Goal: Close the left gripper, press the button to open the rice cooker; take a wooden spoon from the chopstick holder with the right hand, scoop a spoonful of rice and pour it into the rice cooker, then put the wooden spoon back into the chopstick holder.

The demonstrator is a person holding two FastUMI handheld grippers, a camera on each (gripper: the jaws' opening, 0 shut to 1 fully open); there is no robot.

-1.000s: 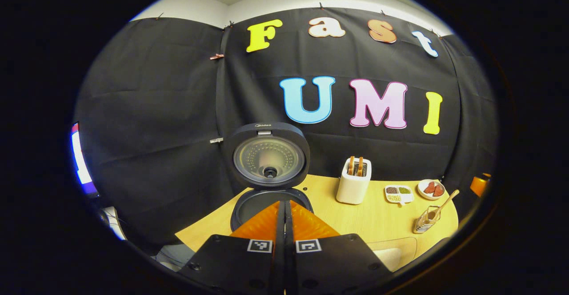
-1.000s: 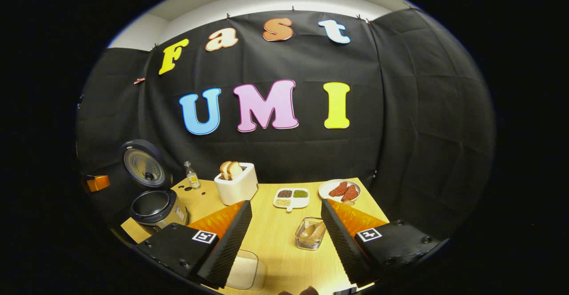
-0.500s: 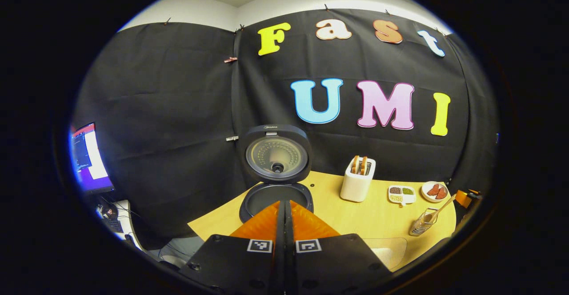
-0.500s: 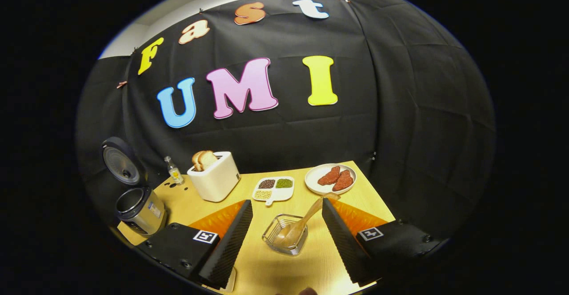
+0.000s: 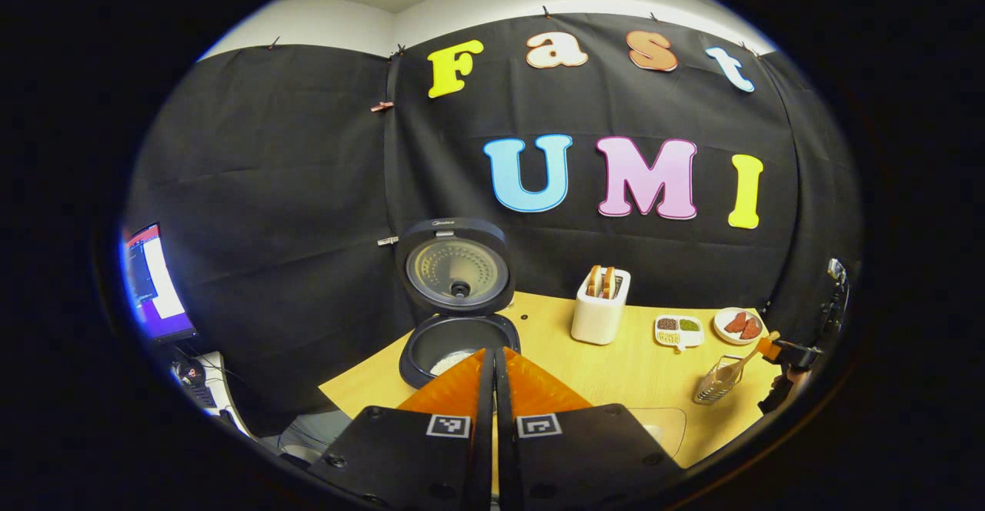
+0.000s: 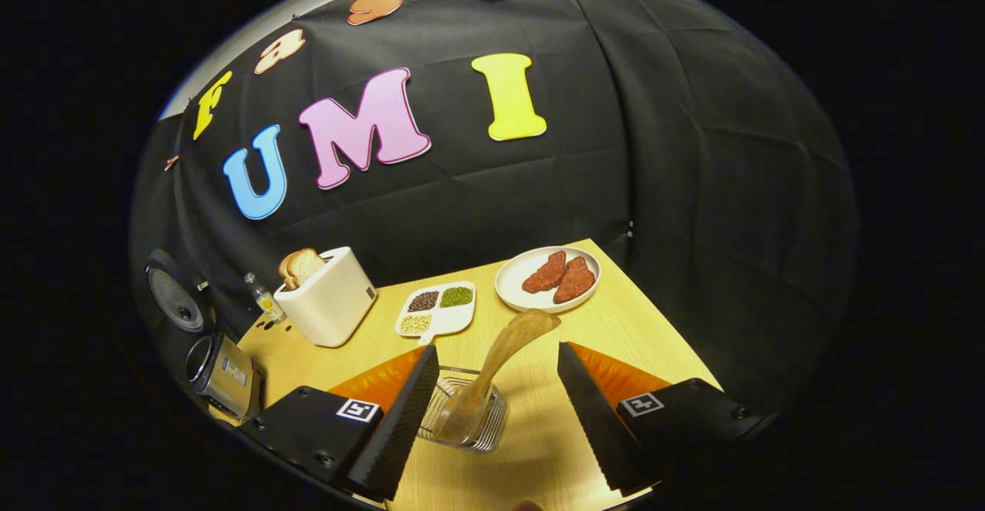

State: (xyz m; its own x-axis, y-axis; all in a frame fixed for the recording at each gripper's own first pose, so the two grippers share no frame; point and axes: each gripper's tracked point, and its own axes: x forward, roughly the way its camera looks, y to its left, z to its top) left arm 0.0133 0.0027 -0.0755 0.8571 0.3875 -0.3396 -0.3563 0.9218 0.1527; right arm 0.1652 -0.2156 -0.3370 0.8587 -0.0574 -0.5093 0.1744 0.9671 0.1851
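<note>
**Spoon handle between our open fingers**

Our right gripper point(image 6: 492, 395) was wide open, empty, straddling the wooden spoon point(image 6: 500, 357) leaning in the wire holder point(image 6: 469, 422). We judged it light, stiff and smooth; best pinched mid-handle. Our left gripper point(image 5: 493, 376) was closed, empty, facing the open rice cooker point(image 5: 458, 338).

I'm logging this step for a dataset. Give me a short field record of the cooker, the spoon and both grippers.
rice cooker: lid up, something pale in the pot
wooden spoon: standing tilted in the chopstick holder
left gripper: jaws closed, empty, near the cooker
right gripper: jaws open, either side of the spoon, not gripping
task stage: cooker opened; spoon not yet taken
</note>
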